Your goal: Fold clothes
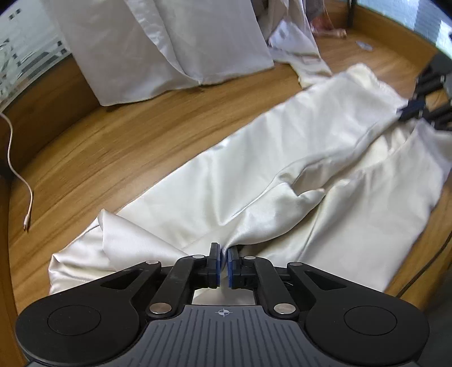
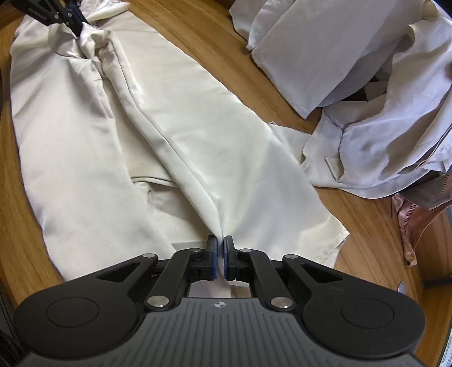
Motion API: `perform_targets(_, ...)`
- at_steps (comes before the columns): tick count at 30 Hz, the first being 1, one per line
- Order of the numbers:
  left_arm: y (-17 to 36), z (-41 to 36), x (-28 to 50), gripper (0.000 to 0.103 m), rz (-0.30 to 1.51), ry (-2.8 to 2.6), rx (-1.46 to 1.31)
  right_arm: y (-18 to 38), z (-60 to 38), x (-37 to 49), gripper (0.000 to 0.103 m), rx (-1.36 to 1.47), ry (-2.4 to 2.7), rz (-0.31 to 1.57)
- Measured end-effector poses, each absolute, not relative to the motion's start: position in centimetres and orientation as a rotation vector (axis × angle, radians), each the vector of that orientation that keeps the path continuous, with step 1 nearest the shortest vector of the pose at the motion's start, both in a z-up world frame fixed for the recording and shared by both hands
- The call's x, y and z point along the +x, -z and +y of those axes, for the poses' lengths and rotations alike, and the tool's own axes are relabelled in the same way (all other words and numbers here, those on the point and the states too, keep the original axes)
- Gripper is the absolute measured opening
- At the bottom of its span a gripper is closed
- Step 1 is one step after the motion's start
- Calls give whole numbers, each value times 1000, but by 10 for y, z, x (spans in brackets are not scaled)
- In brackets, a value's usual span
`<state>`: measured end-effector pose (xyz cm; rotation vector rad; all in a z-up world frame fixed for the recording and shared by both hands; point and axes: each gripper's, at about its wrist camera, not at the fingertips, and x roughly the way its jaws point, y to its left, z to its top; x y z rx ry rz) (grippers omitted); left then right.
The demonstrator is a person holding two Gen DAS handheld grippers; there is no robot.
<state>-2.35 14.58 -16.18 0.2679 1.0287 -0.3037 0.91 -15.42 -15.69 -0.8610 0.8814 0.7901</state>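
A cream satin garment (image 1: 282, 158) lies stretched along the wooden table; it also shows in the right wrist view (image 2: 197, 135). My left gripper (image 1: 223, 252) is shut on a pinched fold at one end of it. My right gripper (image 2: 220, 242) is shut on a fold at the other end. Each gripper shows in the other's view: the right one at the far right (image 1: 415, 110), the left one at the top left (image 2: 76, 19). A raised ridge of cloth runs between the two grips.
A folded white cloth (image 1: 169, 48) lies at the back of the wooden table (image 1: 127, 135). A heap of pale garments (image 2: 381, 98) lies to the right. A pinkish patterned cloth (image 2: 409, 225) lies by the right edge. A thin cable (image 1: 17, 169) lies at the left.
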Motion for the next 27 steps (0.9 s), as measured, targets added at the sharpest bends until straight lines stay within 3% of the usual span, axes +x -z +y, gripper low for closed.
perform_targets(1, 158, 150, -25, 21, 1025, 297, 233, 156, -155, 8, 8, -851, -790, 887)
perform_targets(3, 149, 160, -28, 26, 1018, 266, 156, 153, -155, 6, 14, -832, -791, 898)
perform_targets(9, 136, 197, -19, 32, 997, 46, -48, 132, -160, 12, 26, -682, -753, 942)
perform_targets(12, 138, 216, -9, 33, 998, -50, -132, 128, -160, 17, 27, -621, -724, 958)
perform_targets(15, 139, 233, -1, 43, 976, -119, -230, 129, -158, 22, 27, -594, -702, 972)
perform_targets(27, 166, 246, 45, 44, 1011, -226, -353, 134, -148, 23, 29, -544, -653, 1011)
